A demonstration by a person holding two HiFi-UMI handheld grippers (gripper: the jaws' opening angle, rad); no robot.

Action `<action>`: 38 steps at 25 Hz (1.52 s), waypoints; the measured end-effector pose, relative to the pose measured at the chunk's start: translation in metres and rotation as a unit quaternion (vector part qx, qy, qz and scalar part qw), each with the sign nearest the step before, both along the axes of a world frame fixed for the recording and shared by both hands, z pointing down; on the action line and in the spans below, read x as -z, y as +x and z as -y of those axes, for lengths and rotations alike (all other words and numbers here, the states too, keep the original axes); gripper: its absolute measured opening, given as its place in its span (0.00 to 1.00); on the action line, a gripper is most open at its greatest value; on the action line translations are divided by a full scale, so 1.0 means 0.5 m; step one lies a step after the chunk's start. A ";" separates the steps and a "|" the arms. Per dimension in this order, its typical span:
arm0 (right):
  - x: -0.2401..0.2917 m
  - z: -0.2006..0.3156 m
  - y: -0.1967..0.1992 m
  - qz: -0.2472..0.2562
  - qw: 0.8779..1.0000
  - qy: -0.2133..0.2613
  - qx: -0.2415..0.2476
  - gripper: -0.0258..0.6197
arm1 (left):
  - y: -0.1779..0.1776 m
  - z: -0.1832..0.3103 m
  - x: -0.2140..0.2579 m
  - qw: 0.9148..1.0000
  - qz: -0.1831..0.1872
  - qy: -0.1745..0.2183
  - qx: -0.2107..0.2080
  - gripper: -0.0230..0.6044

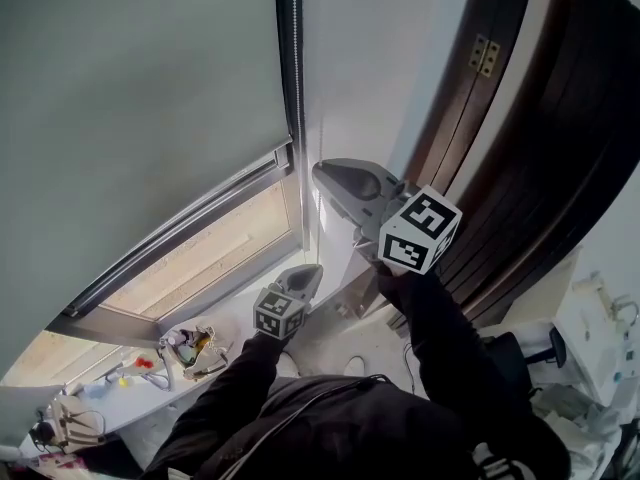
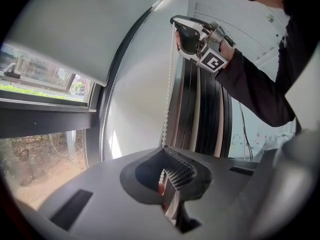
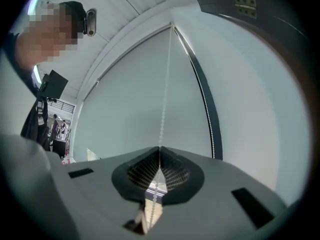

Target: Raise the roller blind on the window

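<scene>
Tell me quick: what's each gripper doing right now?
Left gripper: closed on the bead chain.
Right gripper: closed on the same bead chain, higher up.

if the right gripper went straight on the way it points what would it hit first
Probably the blind; the right gripper, shut on the chain, faces it, though depth is unclear.
</scene>
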State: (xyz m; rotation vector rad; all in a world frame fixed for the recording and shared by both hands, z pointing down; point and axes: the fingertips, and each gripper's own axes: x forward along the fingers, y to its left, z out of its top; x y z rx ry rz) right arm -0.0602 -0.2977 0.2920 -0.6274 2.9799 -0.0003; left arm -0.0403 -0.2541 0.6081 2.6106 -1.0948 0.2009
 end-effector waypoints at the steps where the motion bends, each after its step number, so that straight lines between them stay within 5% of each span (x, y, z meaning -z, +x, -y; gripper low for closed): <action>1: 0.000 -0.001 0.000 -0.002 1.000 -0.005 0.003 0.05 | -0.003 -0.001 0.000 1.000 0.000 0.000 0.001 0.05; 11: -0.003 -0.003 0.001 0.003 0.999 -0.032 0.010 0.05 | -0.083 0.000 0.031 0.999 -0.025 0.023 0.024 0.08; 15: -0.004 0.003 0.011 0.001 1.000 -0.013 -0.008 0.05 | -0.134 0.039 0.136 0.995 -0.071 0.053 0.056 0.16; 20: -0.022 0.009 0.016 -0.022 0.999 -0.001 -0.025 0.05 | -0.141 0.074 0.329 0.985 -0.100 0.132 0.048 0.24; 26: -0.229 0.015 0.001 -0.099 0.992 -0.067 -0.028 0.05 | -0.119 0.064 0.525 0.971 -0.119 0.206 0.020 0.28; 32: -0.528 -0.052 -0.026 -0.156 0.972 -0.176 -0.010 0.05 | -0.080 0.059 0.582 0.968 -0.099 0.232 0.002 0.29; 38: -0.571 -0.090 -0.058 -0.182 0.968 -0.173 0.009 0.05 | -0.075 0.074 0.583 0.972 -0.086 0.220 -0.003 0.31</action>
